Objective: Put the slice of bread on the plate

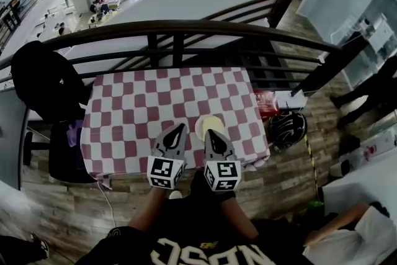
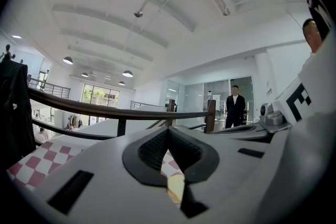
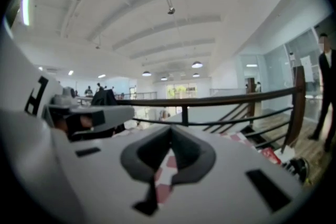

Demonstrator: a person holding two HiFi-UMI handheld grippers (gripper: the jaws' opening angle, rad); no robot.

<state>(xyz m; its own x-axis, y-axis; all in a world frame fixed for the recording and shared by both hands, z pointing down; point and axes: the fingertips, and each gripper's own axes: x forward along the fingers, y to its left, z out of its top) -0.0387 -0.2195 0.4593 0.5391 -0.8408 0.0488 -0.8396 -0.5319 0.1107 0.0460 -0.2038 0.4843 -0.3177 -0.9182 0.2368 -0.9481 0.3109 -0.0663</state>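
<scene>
In the head view, the left gripper [image 1: 178, 128] and right gripper [image 1: 214, 133] sat side by side over the near edge of the checked cloth [image 1: 136, 108], both tapering to a closed point with nothing in them. The plate [image 1: 199, 125] lay just ahead of the right gripper's tips and ahead and to the right of the left one, so the right hand was nearer. A pale yellow patch on the plate looked to me like the slice of bread [image 1: 211, 125]. It seemed roundish, and I could not make out a long axis. In the left gripper view, the left gripper [image 2: 168, 131] had its pads met at the tips and gripped nothing. A yellowish sliver of the slice of bread [image 2: 176, 187] showed below, beyond the jaws. In the right gripper view, the right gripper [image 3: 170, 132] was likewise closed and empty, with only the checked cloth [image 3: 167, 178] visible beneath, so the plate lay below its line of sight.
</scene>
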